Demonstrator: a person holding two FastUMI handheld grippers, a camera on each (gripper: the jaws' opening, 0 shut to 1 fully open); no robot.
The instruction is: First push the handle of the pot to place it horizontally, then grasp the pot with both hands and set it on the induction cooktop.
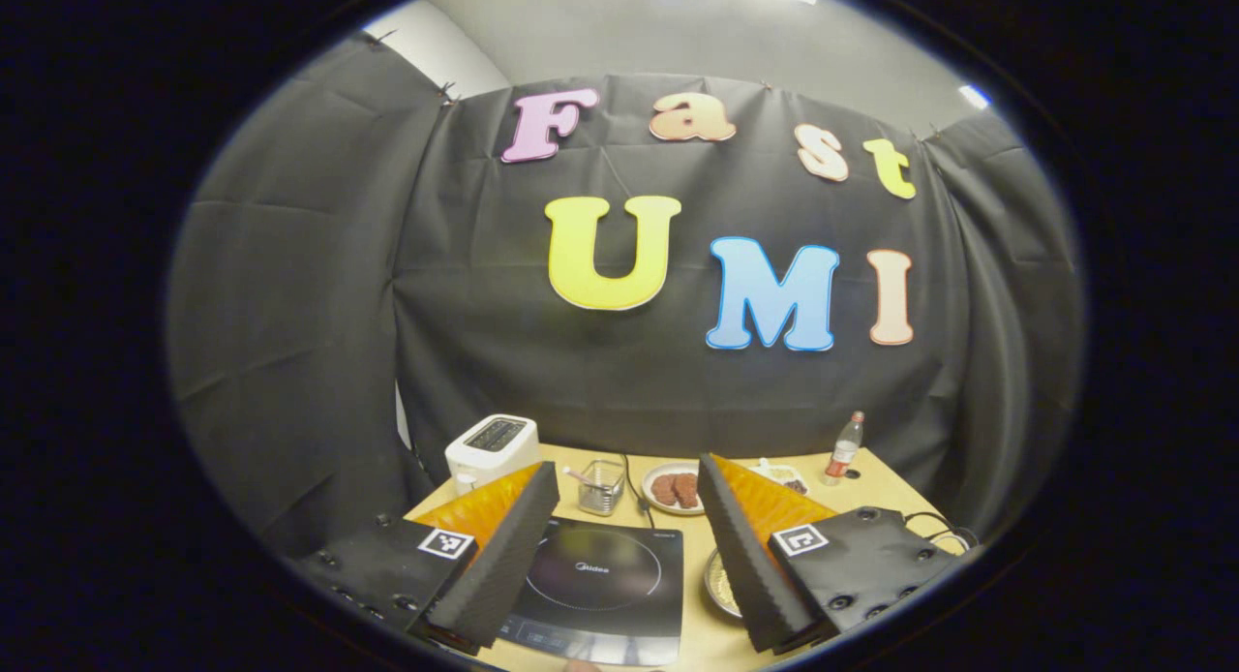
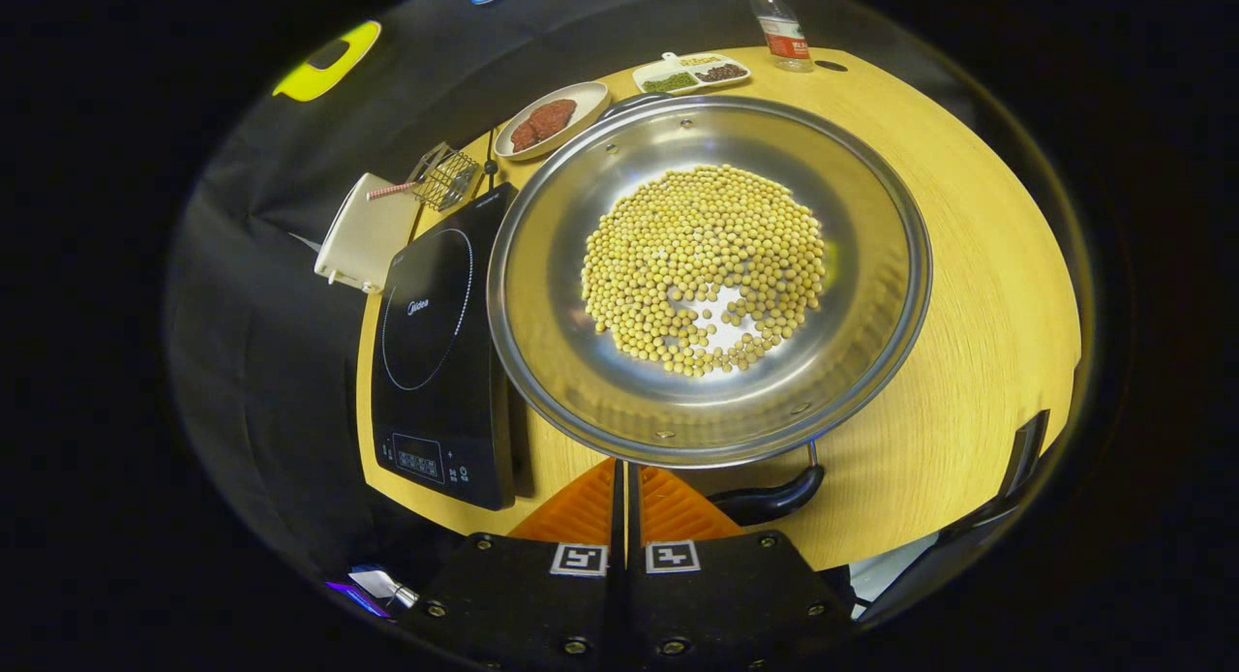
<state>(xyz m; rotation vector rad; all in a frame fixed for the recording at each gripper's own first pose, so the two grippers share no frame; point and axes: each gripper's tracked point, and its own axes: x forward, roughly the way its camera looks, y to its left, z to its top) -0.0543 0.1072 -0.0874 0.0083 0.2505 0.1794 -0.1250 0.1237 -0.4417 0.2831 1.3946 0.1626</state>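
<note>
Right gripper view: right gripper (image 2: 624, 478) closed beside pot (image 2: 707, 265) handle (image 2: 770, 503) | left gripper (image 1: 619, 546) apart above induction cooktop (image 1: 600, 585)

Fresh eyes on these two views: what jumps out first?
In the right gripper view, the wide shiny steel pot holding a heap of pale yellow beans dominates, sitting on the wooden table just right of the black glass induction cooktop. The right gripper, fingers together, sits at the pot's near rim beside its black handle. In the left gripper view, the left gripper hovers open above the cooktop.
</note>
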